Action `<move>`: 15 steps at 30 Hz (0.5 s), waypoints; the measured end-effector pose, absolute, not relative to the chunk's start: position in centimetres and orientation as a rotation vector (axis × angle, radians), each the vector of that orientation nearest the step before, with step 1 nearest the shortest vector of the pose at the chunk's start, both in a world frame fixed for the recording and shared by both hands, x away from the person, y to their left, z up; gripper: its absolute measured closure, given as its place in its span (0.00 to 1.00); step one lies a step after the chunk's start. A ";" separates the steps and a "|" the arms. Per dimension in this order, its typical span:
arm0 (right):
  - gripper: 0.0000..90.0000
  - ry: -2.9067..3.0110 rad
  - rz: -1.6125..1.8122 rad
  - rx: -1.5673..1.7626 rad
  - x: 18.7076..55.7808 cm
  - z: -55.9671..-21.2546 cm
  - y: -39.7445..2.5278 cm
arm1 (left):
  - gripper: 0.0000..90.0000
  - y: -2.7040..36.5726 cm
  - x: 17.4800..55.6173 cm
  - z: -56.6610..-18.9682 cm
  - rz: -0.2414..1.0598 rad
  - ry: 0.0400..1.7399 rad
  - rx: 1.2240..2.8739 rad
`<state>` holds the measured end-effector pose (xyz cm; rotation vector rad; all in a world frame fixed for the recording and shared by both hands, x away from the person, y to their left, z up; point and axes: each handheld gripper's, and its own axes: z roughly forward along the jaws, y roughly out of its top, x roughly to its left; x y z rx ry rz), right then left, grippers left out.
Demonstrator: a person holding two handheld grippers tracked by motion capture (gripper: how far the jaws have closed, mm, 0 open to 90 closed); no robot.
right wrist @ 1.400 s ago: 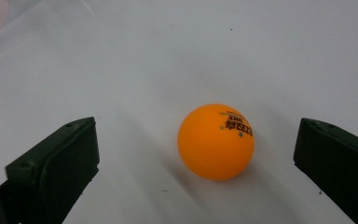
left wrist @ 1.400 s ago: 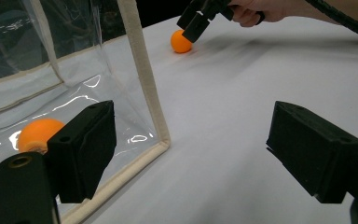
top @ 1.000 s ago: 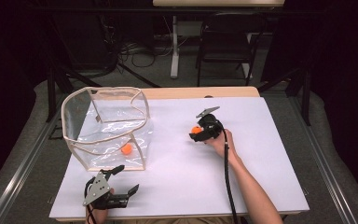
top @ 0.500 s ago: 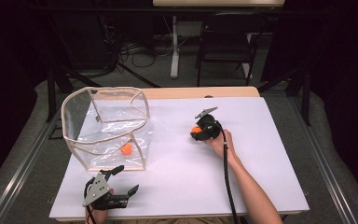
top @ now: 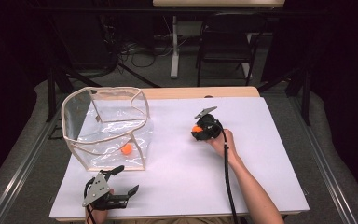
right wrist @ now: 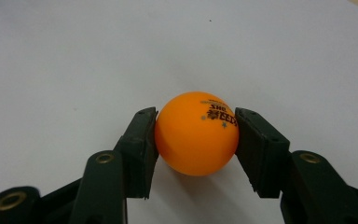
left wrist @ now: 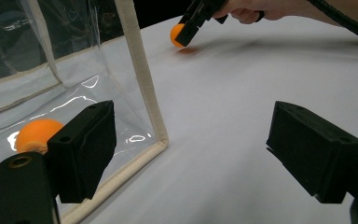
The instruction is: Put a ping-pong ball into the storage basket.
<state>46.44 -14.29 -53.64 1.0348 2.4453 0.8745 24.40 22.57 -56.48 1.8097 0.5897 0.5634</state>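
Observation:
My right gripper (right wrist: pixel 196 135) is shut on an orange ping-pong ball (right wrist: pixel 196 133) with black print, just above the white table sheet; from above the same gripper (top: pixel 199 133) and ball (top: pixel 196 129) sit right of centre. The left gripper view catches that ball (left wrist: pixel 177 34) far off. A second orange ball (top: pixel 127 149) lies inside a clear plastic bag with a cream rim (top: pixel 103 140) at the left, also visible as the ball (left wrist: pixel 35 134) behind the bag's corner seam (left wrist: pixel 144 93). My left gripper (top: pixel 126 179) rests open at the near table edge, its jaws wide apart beside the bag.
A white sheet (top: pixel 261 154) covers the wooden table, with bare room in its middle and right half. Beyond the far edge stand a dark chair (top: pixel 226 51) and cables on the floor.

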 end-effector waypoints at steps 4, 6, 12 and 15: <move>0.56 2.439 0.873 1.018 45.9 -53.0 -14.2 | 0.17 22.5 24.4 -56.5 0.566 0.592 1.811; 0.56 2.441 0.875 1.003 45.7 -52.7 -14.1 | 0.17 22.5 24.4 -56.5 0.564 0.592 1.812; 0.56 2.452 0.863 0.985 45.2 -52.1 -14.0 | 0.17 22.6 24.4 -56.5 0.564 0.590 1.810; 0.56 2.457 0.856 0.968 45.0 -51.6 -13.9 | 0.17 22.6 24.4 -56.5 0.563 0.590 1.810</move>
